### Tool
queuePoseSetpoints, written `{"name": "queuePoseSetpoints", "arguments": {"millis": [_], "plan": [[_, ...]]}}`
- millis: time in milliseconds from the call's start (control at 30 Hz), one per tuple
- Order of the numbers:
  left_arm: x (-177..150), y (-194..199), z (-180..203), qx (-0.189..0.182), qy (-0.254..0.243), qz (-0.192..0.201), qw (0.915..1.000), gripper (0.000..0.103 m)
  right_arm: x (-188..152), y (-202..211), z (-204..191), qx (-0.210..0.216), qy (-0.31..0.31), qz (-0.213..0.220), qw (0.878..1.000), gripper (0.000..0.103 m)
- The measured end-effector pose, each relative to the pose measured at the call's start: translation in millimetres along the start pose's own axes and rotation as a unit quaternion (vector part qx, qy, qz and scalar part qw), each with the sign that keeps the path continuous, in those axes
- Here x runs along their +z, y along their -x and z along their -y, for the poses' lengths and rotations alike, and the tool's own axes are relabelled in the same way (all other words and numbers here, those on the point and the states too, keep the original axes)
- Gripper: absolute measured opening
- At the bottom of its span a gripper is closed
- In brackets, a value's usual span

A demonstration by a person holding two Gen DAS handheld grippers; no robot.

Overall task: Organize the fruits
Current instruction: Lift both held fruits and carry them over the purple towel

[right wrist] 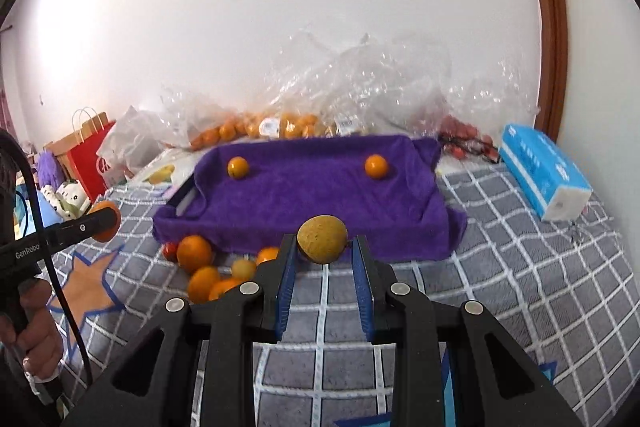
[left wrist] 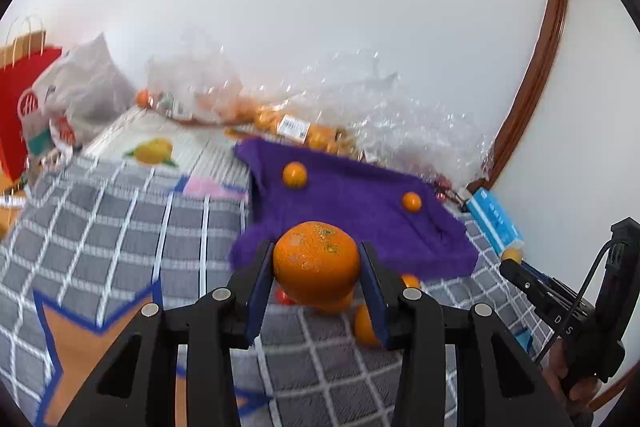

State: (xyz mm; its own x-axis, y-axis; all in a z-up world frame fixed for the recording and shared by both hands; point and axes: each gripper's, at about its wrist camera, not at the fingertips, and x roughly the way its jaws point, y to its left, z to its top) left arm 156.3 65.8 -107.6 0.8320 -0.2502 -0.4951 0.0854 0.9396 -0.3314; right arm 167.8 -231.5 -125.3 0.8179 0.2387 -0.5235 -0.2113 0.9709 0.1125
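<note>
My left gripper [left wrist: 317,263] is shut on a large orange [left wrist: 316,261], held above the grid-patterned mat in front of the tray. My right gripper [right wrist: 323,241] is shut on a small yellow-brown fruit [right wrist: 322,239], also held just before the tray. A tray lined with a purple towel [left wrist: 360,227] [right wrist: 304,203] holds two small oranges [right wrist: 238,167] [right wrist: 376,166]. Several loose oranges [right wrist: 195,254] and a red tomato [right wrist: 170,251] lie on the mat at the tray's front left corner. The left gripper also shows in the right wrist view [right wrist: 102,221].
Clear plastic bags [right wrist: 360,83] with oranges lie against the wall behind the tray. A blue tissue pack [right wrist: 544,175] sits to the right. A red paper bag [right wrist: 90,155] and plush toys [right wrist: 66,201] stand at the left. A wooden door frame [right wrist: 554,27] rises at the right.
</note>
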Motion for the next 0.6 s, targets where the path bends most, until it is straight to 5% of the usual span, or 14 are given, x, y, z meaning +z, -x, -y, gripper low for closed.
{"name": "queuePoseSetpoints", "arguments": {"millis": [433, 600], "plan": [[75, -41, 29, -0.007, -0.012, 0.048, 0.9987, 0.040, 68, -31, 9, -0.026, -0.015, 0.044, 0.999, 0.028], [69, -71, 25, -0.001, -0.012, 0.040, 0.9991, 0.040, 80, -52, 17, -0.011, -0.034, 0.049, 0.998, 0.028]]}}
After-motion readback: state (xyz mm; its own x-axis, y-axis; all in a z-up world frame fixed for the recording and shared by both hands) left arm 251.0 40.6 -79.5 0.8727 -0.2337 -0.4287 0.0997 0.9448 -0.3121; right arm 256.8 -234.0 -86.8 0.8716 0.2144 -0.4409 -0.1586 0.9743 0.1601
